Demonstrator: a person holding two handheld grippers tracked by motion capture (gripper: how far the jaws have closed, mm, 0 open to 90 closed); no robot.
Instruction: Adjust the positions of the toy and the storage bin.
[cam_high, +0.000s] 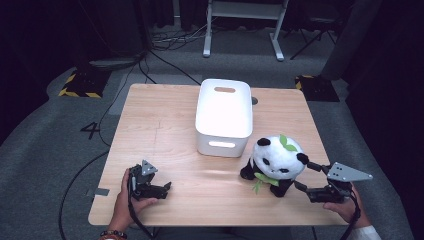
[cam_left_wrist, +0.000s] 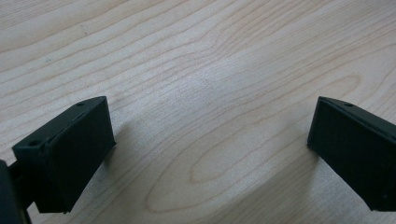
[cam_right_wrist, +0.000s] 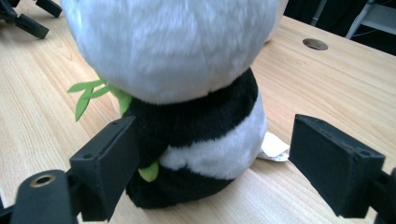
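Your left hand (cam_high: 127, 197) is resting near the front left corner of the light wooden tabletop (cam_high: 160, 130), holding the black left gripper (cam_high: 161, 190). In the left gripper view its two black jaws are standing wide apart, with bare wood showing between them, so this claw is released and gripping nothing.

Toward the back, near the middle of the tabletop, the white plastic storage box with cut-out handles (cam_high: 223, 116) is standing upside down, its flat bottom facing up.

Just in front of the box's front right corner, the soft black and white panda toy with green felt leaves (cam_high: 276, 162) is sitting upright. It is near the front right part of the tabletop.

At the front right corner you are holding the black right gripper (cam_high: 305, 176) in your right hand (cam_high: 345, 207). It is pointing at the panda from the right. In the right gripper view the jaws are standing open, one on each side of the panda's body. The left jaw is sitting just beside the black fur, and the right jaw is well apart from it. This claw is released too, not squeezing the panda. A small white tag (cam_right_wrist: 273, 148) is poking out by the panda's bottom.
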